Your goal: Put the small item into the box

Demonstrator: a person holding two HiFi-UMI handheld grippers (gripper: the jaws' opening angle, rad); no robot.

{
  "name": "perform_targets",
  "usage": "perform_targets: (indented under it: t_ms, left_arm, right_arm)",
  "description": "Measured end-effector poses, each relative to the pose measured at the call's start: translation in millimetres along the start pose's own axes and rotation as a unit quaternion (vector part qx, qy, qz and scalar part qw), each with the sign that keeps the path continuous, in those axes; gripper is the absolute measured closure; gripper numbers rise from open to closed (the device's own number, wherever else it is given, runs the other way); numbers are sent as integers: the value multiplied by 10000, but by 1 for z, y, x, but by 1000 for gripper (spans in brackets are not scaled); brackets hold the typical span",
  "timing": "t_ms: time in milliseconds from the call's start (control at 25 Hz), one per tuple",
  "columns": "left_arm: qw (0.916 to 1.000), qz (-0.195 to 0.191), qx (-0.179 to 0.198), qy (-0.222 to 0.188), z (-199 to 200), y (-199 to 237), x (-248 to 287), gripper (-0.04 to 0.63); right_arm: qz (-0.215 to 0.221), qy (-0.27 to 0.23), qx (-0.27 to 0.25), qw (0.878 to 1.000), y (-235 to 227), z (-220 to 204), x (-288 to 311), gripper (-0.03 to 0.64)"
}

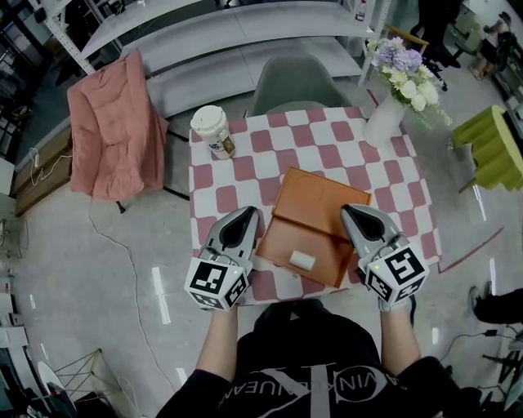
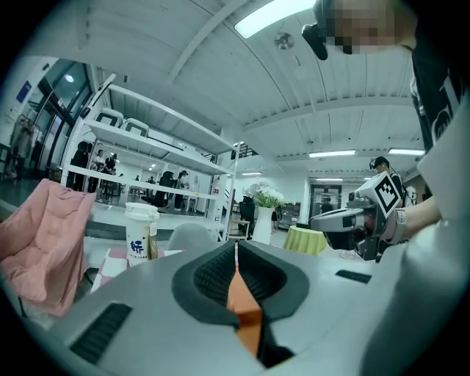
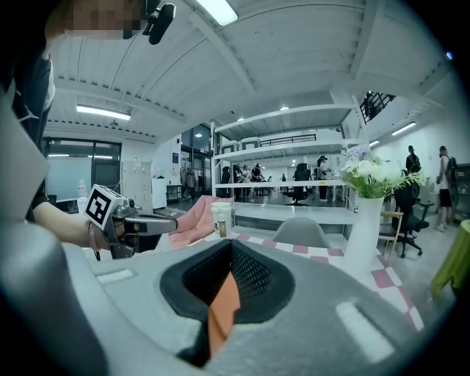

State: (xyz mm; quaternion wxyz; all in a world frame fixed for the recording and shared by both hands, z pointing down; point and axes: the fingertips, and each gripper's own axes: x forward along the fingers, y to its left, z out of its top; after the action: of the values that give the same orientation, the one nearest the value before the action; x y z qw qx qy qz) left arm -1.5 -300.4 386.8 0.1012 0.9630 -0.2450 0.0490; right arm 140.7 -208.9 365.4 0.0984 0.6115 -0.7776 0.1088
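At both tips, left gripper (image 1: 247, 215) and right gripper (image 1: 350, 212), jaws are closed and empty. Between them, nearer the person, the small item (image 1: 301, 260) lies crosswise in the box (image 1: 315, 200), in its near half, roughly equidistant.

Bright open-plan hall with a glossy pale floor (image 1: 65, 245) and long ceiling light strips (image 2: 275, 15). White metal shelving (image 1: 229, 24) runs along the far side. A small table under a pink-and-white checked cloth (image 1: 327, 147) has a grey chair (image 1: 298, 77) behind it. Nearby stands a seat draped in pink fabric (image 1: 114, 131). A yellow-green furnishing (image 1: 490, 143), perhaps a covered table, stands apart.
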Motion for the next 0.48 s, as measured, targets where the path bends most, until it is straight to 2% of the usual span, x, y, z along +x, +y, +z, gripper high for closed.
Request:
perform_targets:
  t_ms: [480]
  left_arm:
    - [9994,-84,128,-319,32,4,2,577]
  right_arm:
    - [-107,-393,-179,9990,-1,34,-5,611]
